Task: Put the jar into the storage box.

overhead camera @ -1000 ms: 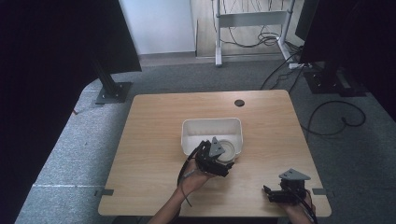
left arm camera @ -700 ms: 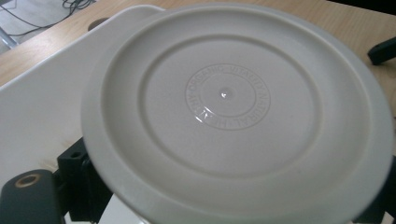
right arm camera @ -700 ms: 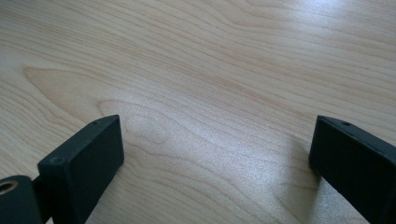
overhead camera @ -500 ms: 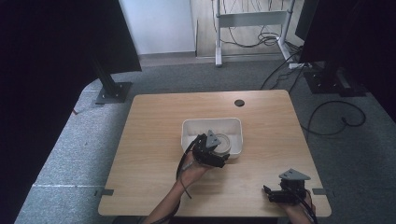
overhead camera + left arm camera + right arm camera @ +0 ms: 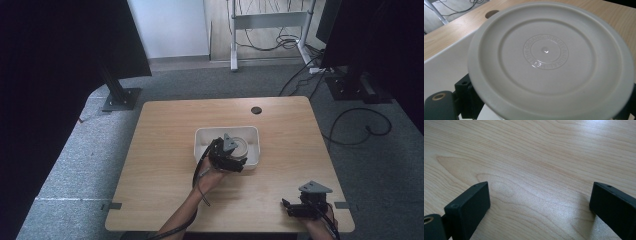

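Note:
A round white dish (image 5: 546,57), seen from its embossed underside, sits between the jaws of my left gripper (image 5: 238,154), which is shut on its rim. In the high view the dish (image 5: 242,146) hangs over the white rectangular bin (image 5: 252,132) at the middle of the wooden table (image 5: 165,150). The bin's pale wall (image 5: 444,65) lies just beneath the dish. My right gripper (image 5: 290,209) rests low at the table's front right corner. Its jaws stand wide apart, with my right gripper (image 5: 539,202) open over bare wood and nothing between them.
A round cable hole (image 5: 256,110) is cut in the tabletop behind the bin. Black stands (image 5: 122,97) and loose cables (image 5: 360,125) lie on the grey carpet beyond the table. A white desk frame (image 5: 265,22) stands at the back.
My left gripper has carried the dish forward and slightly right, from the bin's near edge to over the bin. The right gripper has stayed put.

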### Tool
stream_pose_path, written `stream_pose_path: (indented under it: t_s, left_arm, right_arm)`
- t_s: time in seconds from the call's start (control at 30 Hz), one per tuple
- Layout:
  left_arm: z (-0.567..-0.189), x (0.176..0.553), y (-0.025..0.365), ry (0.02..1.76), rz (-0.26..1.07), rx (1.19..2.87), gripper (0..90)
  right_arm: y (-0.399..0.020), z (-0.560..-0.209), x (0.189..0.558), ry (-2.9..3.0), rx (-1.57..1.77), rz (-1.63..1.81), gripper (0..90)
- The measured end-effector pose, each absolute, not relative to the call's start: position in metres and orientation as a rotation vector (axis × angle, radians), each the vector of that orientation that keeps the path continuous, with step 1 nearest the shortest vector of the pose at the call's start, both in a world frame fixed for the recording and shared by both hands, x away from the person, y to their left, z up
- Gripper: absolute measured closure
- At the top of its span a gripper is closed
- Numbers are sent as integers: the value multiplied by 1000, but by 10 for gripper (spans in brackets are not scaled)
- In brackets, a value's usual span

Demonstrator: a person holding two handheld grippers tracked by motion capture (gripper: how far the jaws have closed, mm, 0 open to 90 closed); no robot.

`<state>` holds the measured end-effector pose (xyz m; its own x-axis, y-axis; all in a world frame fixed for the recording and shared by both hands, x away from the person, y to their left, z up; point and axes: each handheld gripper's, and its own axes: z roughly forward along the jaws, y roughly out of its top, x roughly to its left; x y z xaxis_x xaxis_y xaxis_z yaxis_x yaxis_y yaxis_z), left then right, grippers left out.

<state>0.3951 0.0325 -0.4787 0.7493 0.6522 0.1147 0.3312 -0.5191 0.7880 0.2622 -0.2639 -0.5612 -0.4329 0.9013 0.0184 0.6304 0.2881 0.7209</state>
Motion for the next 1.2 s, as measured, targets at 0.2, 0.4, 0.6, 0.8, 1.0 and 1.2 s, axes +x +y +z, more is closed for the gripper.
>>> stream_pose_path:
  t_s: [0.2, 0.4, 0.6, 0.8, 1.0, 1.2]
  left_arm:
    - [-485, 398, 27, 769, 537, 2145, 103]
    - [-494, 405, 23, 823, 565, 2130, 102]
    - [-503, 411, 23, 880, 585, 2117, 102]
    - [-513, 412, 20, 915, 597, 2124, 102]
    - [-521, 414, 18, 940, 605, 2132, 102]
    - [-523, 417, 19, 965, 584, 2120, 102]
  right_arm:
    - [-264, -561, 262, 2170, 1377, 939, 29]
    - [-264, -561, 262, 2170, 1377, 939, 29]
    - [-264, -561, 262, 2170, 1377, 939, 29]
    - [-264, -561, 262, 2170, 1376, 939, 29]
    - [-264, -561, 262, 2170, 1377, 939, 29]
    - [-264, -561, 262, 2170, 1376, 939, 29]
